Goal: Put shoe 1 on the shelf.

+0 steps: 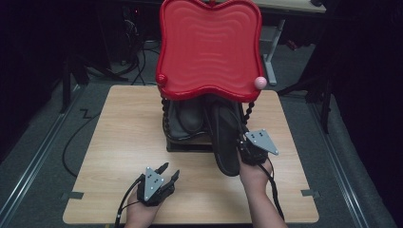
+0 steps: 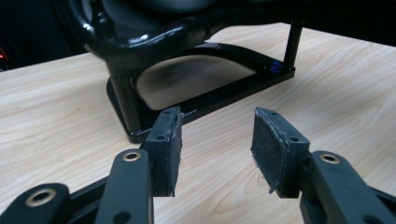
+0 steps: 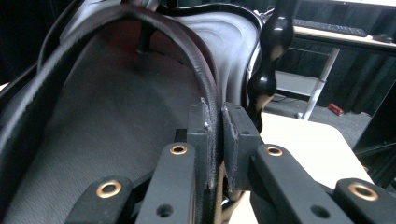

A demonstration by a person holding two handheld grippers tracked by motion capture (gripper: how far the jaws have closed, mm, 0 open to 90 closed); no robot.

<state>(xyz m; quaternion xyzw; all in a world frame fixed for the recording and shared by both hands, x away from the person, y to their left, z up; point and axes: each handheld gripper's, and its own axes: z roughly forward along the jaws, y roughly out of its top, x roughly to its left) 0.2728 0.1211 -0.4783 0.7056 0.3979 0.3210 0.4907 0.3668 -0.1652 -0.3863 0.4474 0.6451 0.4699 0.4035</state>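
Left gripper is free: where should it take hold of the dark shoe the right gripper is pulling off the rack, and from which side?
Grip the shoe by its rim on the near end that overhangs the black rack, coming from its left. The right gripper is clamped on the right rim, so the opposite edge is free. The rim is thin enough for the left gripper, whose jaws stand open.

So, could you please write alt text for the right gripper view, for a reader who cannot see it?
The right gripper is shut on the thin rim of a dark shoe, its two black jaws pinching the edge. Behind stand a black beaded post of the rack and a light wooden table.
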